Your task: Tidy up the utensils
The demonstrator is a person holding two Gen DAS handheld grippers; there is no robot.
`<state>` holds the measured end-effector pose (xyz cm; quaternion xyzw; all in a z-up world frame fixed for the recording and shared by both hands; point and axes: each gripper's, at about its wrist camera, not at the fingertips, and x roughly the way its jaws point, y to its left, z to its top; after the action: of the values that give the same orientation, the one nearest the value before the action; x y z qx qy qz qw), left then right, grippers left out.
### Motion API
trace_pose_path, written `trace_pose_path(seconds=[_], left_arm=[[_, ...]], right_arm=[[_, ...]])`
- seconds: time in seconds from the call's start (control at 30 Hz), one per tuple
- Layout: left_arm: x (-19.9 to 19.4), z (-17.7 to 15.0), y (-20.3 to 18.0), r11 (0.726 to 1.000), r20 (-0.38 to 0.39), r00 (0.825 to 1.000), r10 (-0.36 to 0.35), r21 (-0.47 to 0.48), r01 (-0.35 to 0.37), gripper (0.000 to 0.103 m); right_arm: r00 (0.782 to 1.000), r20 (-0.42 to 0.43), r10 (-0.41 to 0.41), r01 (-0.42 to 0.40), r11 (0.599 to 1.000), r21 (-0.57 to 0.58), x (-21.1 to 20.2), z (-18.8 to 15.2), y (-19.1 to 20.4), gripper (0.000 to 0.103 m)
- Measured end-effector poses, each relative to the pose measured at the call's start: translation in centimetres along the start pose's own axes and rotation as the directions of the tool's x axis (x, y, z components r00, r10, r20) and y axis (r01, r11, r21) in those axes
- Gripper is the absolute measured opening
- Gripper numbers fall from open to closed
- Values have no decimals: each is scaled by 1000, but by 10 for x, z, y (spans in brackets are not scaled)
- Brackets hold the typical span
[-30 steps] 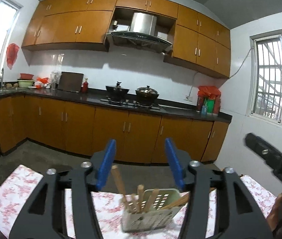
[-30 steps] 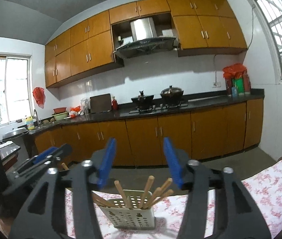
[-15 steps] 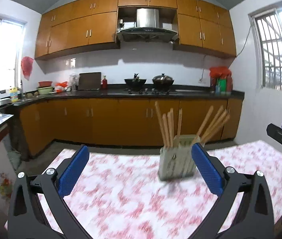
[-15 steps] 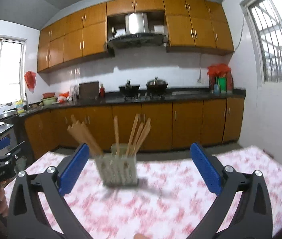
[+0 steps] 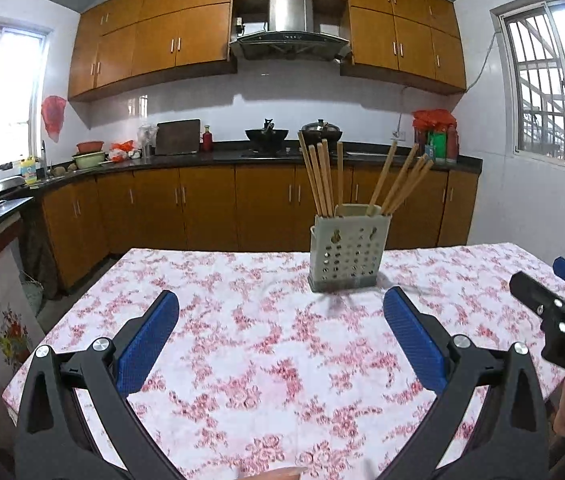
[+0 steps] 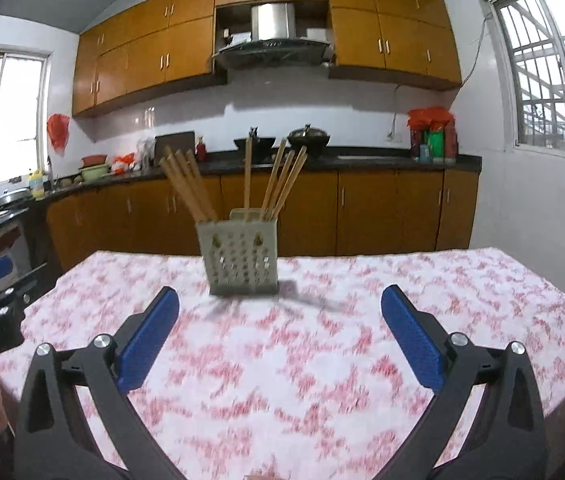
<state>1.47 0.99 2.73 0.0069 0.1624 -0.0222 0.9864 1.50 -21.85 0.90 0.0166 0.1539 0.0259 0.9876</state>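
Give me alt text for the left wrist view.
A perforated holder full of chopsticks stands upright on a floral tablecloth, beyond the open, empty left hand-held gripper. Kitchen cabinets line the wall behind.

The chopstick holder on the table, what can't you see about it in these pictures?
- Inside the holder: both views, its walls hide the lower ends of the chopsticks.
- Exact chopstick count: right wrist view, motion blur and overlapping sticks.
- The holder's back side: both views, turned away.
- Near table edge: both views, hidden by open left gripper and right gripper.
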Motion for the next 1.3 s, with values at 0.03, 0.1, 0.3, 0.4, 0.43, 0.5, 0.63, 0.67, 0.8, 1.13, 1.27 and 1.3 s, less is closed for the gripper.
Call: trace_pose_path(seconds=[0.03,0.1,0.3,0.4,0.43,0.5,0.63,0.67,0.8,1.13,1.27,1.3], left_arm=[[-1,-2,-1,1000,-3,1000,2,2,-2,101],[-1,-8,-1,1000,-14,1000,5,4,-5,101],[-3,-24,-4,1000,-36,999,8,2,-8,101],[-4,-28,-6,1000,-45,999,10,10,-9,101],[-4,-29,-6,1000,-49,999,10,12,-10,101],[-4,-30,-7,1000,-58,998,11,14,-10,101],[-2,-33,-7,1000,-80,997,8,10,-7,101],[-2,-34,-8,1000,-83,997,7,10,-6,101],[-1,-35,-8,1000,-93,996,3,8,-2,101],[-2,-34,-9,1000,-95,996,-2,7,3,101],[-2,-34,-9,1000,-95,996,-3,5,3,101],[-2,-34,-8,1000,-95,995,-3,7,3,101]], right_arm=[[1000,-11,5,-5,1000,1,-1,-4,0,99],[1000,-22,3,-3,1000,-1,-2,-10,2,99],[999,-53,3,-4,1000,-2,-2,-18,3,99],[998,-60,2,-3,1000,-3,-3,-20,4,99],[998,-61,3,-3,1000,-3,-2,-20,4,99],[998,-64,1,-1,1000,-2,-2,-21,4,99],[997,-74,2,-1,1000,3,-1,-22,3,99],[997,-76,2,-1,1000,3,-1,-22,3,99],[997,-77,2,-1,1000,3,-1,-22,2,99],[997,-75,1,-1,1000,3,-1,-22,3,99],[997,-76,1,0,1000,5,-1,-22,3,99],[997,-77,-1,1,1000,6,-1,-22,3,99]])
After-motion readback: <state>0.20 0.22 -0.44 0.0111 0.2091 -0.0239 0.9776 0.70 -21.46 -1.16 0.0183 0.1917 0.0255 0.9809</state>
